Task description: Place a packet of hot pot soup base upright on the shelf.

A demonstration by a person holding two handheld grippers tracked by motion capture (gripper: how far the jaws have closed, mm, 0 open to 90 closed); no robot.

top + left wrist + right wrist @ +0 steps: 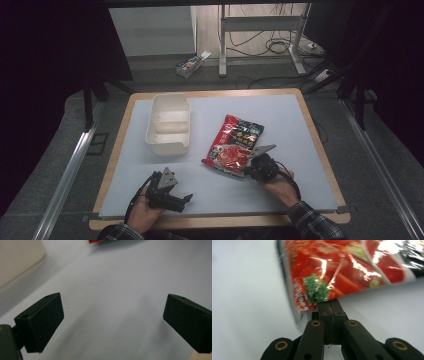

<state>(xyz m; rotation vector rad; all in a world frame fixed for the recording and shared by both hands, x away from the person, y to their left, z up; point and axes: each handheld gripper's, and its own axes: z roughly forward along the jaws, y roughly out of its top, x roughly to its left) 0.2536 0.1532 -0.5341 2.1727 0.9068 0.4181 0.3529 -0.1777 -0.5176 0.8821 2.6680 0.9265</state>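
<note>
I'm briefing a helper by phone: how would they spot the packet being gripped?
On the pale table mat, look right of the white tub. The red food packet lies flat there, its near edge pinched in the right gripper; it is the only colourful, glossy thing.

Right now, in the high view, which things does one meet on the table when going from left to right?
Left gripper → white container → red food packet → right gripper, whose jaws are shut on the packet's near corner.
</note>
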